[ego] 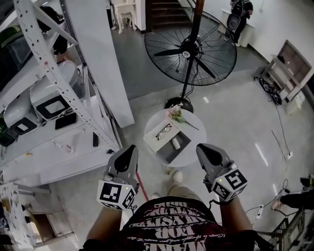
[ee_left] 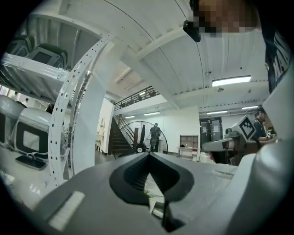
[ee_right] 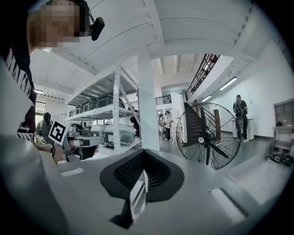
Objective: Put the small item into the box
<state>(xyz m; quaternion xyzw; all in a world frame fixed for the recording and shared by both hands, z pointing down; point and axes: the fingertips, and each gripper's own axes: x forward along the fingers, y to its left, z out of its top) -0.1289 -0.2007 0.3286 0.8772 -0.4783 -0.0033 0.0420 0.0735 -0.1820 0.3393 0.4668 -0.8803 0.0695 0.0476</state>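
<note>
Left gripper clenched, jaws tip to tip, nothing between. Round white table carries eyeglasses and open grey box; 1 small white item lies inside box. Right gripper likewise clenched, empty.

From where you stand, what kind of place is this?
Probably a workshop or storage hall rather than a home: a tall perforated metal rack loaded with equipment, a large pedestal fan standing on the bare concrete floor, and an open staircase at the back.
</note>
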